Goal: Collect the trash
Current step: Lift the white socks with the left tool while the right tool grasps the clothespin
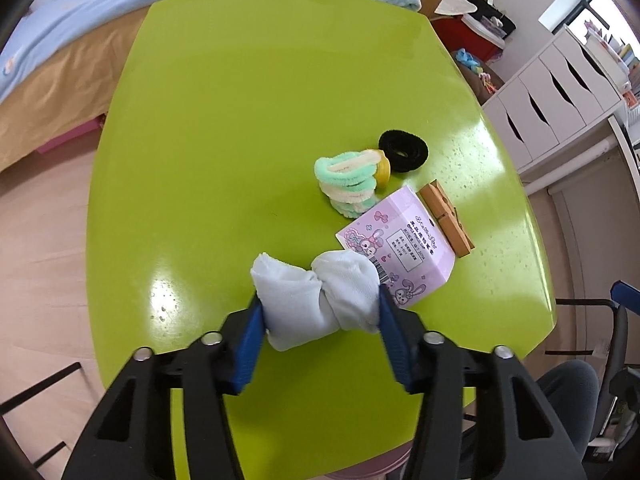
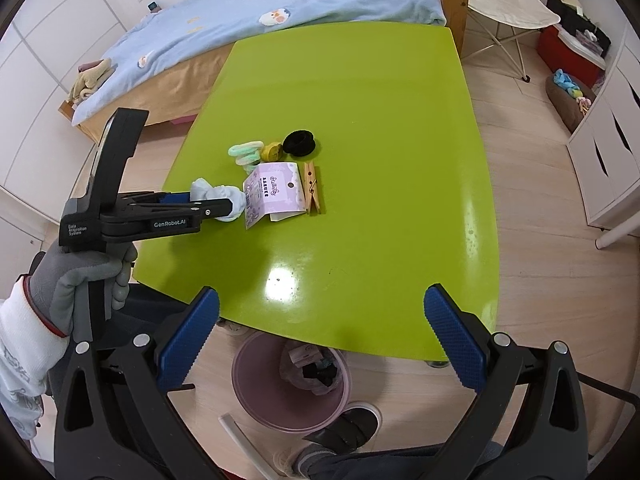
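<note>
My left gripper [image 1: 318,306] is clamped on the white knotted cloth [image 1: 316,300] lying on the green table [image 1: 240,120]. Just beyond its right finger lies a pink card [image 1: 404,244], then a wooden clothespin [image 1: 446,218] and fuzzy hair ties [image 1: 348,182]. My right gripper [image 2: 320,344] hangs spread apart, empty, above the pink trash bin [image 2: 290,384].

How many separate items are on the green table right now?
6: white sock bundle between the left tool's pads, pink card beside it, wooden clothespin, pastel hair-tie stack, yellow piece, black scrunchie. Others may be hidden.
</note>
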The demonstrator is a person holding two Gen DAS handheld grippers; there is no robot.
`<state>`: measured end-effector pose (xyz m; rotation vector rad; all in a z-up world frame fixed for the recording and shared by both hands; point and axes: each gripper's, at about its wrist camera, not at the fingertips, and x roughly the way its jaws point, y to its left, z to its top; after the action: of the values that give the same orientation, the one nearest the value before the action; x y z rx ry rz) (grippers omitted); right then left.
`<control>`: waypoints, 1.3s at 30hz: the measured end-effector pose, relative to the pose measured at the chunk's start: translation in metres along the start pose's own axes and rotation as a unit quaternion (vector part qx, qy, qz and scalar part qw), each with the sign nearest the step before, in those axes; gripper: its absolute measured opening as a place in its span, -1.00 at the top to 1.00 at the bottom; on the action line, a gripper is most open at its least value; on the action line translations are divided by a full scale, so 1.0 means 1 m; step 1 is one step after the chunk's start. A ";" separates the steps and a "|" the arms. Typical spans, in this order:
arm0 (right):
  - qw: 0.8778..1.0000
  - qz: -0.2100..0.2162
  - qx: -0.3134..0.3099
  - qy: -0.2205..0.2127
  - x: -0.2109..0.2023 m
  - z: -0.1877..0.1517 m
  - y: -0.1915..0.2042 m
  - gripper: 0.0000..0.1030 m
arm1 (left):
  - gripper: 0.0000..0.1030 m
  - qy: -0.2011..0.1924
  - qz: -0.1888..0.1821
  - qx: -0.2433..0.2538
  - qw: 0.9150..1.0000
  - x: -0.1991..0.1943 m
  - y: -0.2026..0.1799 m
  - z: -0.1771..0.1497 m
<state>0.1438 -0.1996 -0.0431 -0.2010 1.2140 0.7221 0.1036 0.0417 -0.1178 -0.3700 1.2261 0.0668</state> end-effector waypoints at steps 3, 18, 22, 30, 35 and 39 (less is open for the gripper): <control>1.000 -0.002 -0.004 0.003 0.004 0.005 0.002 -0.94 | 0.18 -0.012 -0.002 -0.002 1.000 -0.005 0.004 -0.001; 0.998 -0.013 -0.023 0.051 0.058 0.079 0.005 -0.94 | 0.23 -0.055 -0.011 -0.003 0.998 -0.045 0.010 -0.011; 0.997 -0.013 -0.022 0.077 0.085 0.098 0.004 -0.94 | 0.23 -0.065 -0.015 0.000 0.998 -0.055 0.009 -0.014; 0.989 -0.018 -0.032 0.144 0.137 0.114 0.006 -0.50 | 0.23 -0.069 -0.021 -0.005 0.997 -0.059 0.011 -0.023; 0.986 -0.018 -0.038 0.159 0.148 0.112 0.007 -0.04 | 0.23 -0.068 -0.024 -0.008 0.997 -0.059 0.012 -0.026; 0.987 -0.011 -0.040 0.158 0.148 0.113 0.009 0.45 | 0.23 -0.065 -0.024 -0.008 0.998 -0.057 0.012 -0.026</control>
<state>0.2503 -0.0760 -0.1338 -0.4067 1.4816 0.7379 0.0576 0.0536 -0.0747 -0.4025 1.0872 0.0582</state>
